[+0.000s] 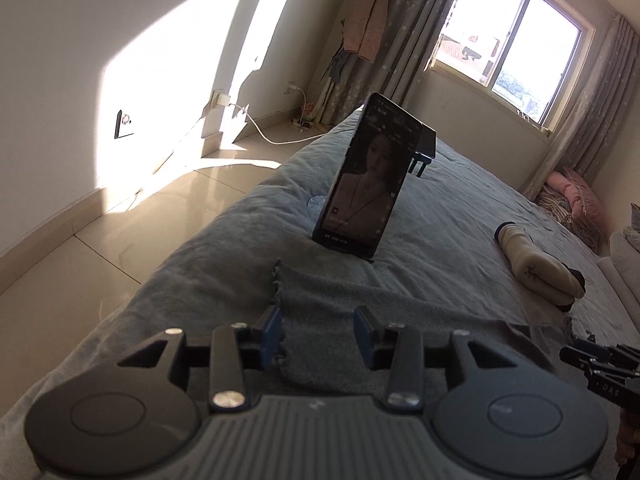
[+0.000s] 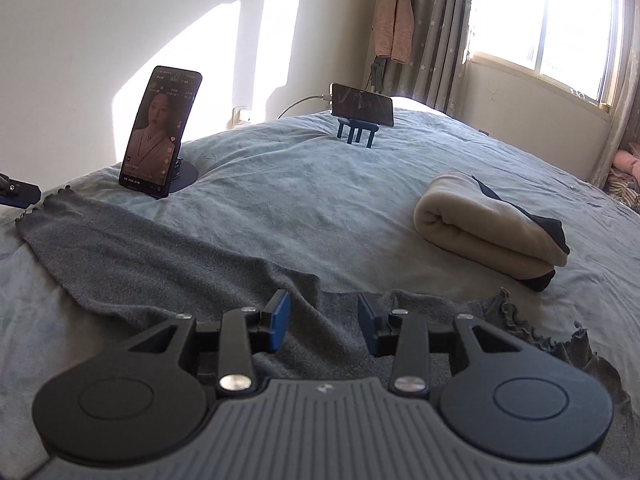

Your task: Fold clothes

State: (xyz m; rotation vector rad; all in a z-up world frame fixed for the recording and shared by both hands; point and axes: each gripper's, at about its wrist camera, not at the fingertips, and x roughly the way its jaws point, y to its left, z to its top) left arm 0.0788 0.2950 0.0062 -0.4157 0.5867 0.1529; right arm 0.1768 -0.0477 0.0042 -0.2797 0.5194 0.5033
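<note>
Left claw (image 1: 318, 334) spread over grey cloth (image 1: 360, 300) on bed (image 1: 460, 208), right claw (image 2: 322, 322) spread too, nothing pinched, folded beige garment (image 2: 480, 228) nearby

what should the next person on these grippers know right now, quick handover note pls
Left gripper: open, nothing between its pads, above the grey garment's left end.
Right gripper: open, empty, above the same garment's right part.
Grey frilly-edged garment: lies spread across the near side of the bed, with a fold ridge near the right gripper.
Rolled beige garment: finished, set aside to the right.
Upright phone on stand sits just behind the grey cloth; avoid knocking it.
Left to do: probably further folds on the grey garment, then place it by the beige one.
</note>
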